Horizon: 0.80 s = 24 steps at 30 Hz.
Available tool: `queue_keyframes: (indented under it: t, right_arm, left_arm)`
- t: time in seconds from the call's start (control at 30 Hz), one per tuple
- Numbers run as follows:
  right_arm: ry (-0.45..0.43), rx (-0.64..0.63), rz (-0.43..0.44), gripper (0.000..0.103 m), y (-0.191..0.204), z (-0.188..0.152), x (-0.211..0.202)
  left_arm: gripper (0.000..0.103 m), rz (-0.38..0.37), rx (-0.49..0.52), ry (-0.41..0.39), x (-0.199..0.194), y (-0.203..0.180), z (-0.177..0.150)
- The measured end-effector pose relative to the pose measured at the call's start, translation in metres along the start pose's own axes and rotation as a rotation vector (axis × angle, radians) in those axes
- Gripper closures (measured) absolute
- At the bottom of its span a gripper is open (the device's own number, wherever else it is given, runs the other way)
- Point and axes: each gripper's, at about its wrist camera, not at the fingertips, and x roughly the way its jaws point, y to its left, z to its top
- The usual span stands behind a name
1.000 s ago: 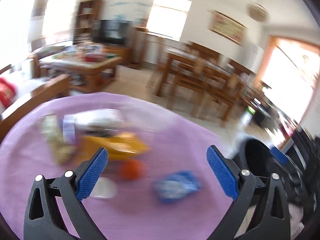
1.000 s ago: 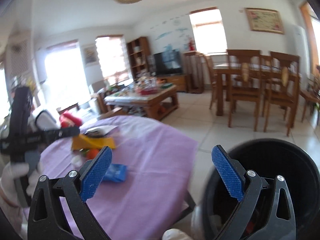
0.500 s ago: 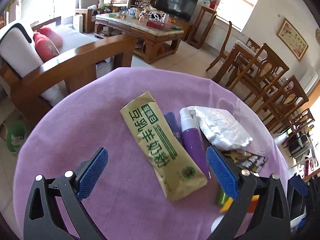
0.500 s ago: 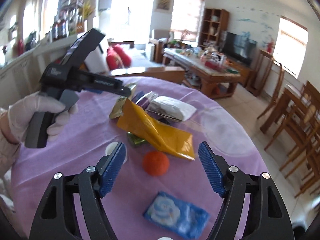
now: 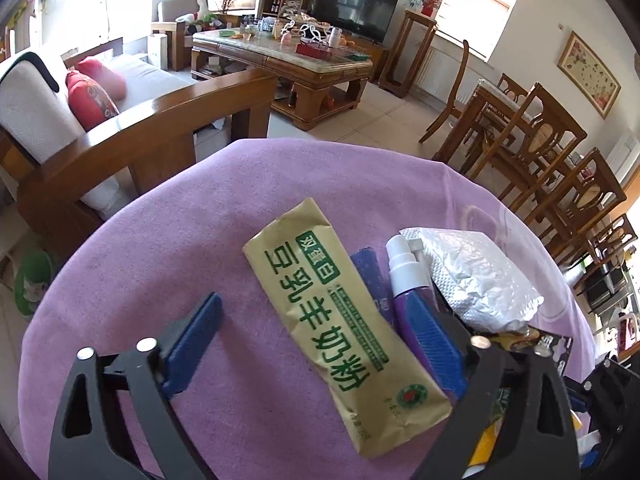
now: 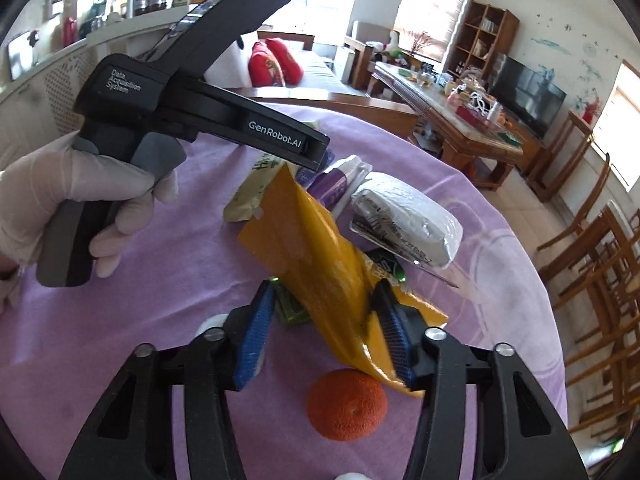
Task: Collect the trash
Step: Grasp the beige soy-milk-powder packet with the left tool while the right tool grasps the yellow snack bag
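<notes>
here, on the round desk under a purple cloth [image 5: 200, 220], the left tool [image 5: 316, 344] has been closing, still open astride a tan green-lettered pouch [image 5: 340, 320]. the right tool [image 6: 324, 336] has been narrowing around a yellow foil wrapper [image 6: 320, 264]; whether it pinches, i cannot tell.

One orange [image 6: 346, 404], two tools [image 6: 324, 336].

Both grippers [image 5: 316, 340] [image 6: 326, 336] angled down (jaws just narrowing)

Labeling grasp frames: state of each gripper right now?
Left gripper: open, closing around the tan packet, no grip yet.
Right gripper: open, closing around the yellow wrapper.
</notes>
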Motion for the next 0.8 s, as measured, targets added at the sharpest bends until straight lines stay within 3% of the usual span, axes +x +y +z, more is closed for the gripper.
queue_keyframes:
  t: [0.03,0.13,0.23,0.43,0.6,0.8]
  right_arm:
    - [-0.005,0.003,-0.004,0.068,0.001,0.000,-0.002]
    - [-0.014,0.022,0.004,0.077,0.002,0.002,-0.007]
    - [-0.034,0.041,0.023,0.078,0.005,0.003,-0.014]
    - [-0.099,0.111,0.061,0.079,0.008,0.004,-0.042]
    - [-0.184,0.212,0.096,0.079,0.001,0.003,-0.070]
    - [-0.268,0.308,0.083,0.078,-0.012,-0.009,-0.097]
  left_arm:
    - [0.036,0.000,0.005,-0.003,-0.001,0.002,0.000]
    - [0.059,0.004,0.017,-0.003,-0.003,0.010,0.003]
    - [0.066,-0.027,0.016,0.002,-0.005,0.018,0.002]
    - [0.071,-0.070,-0.006,-0.016,-0.023,0.035,-0.007]
    - [0.072,-0.102,0.028,-0.134,-0.063,0.022,-0.018]
    - [0.071,-0.128,0.126,-0.272,-0.110,-0.023,-0.029]
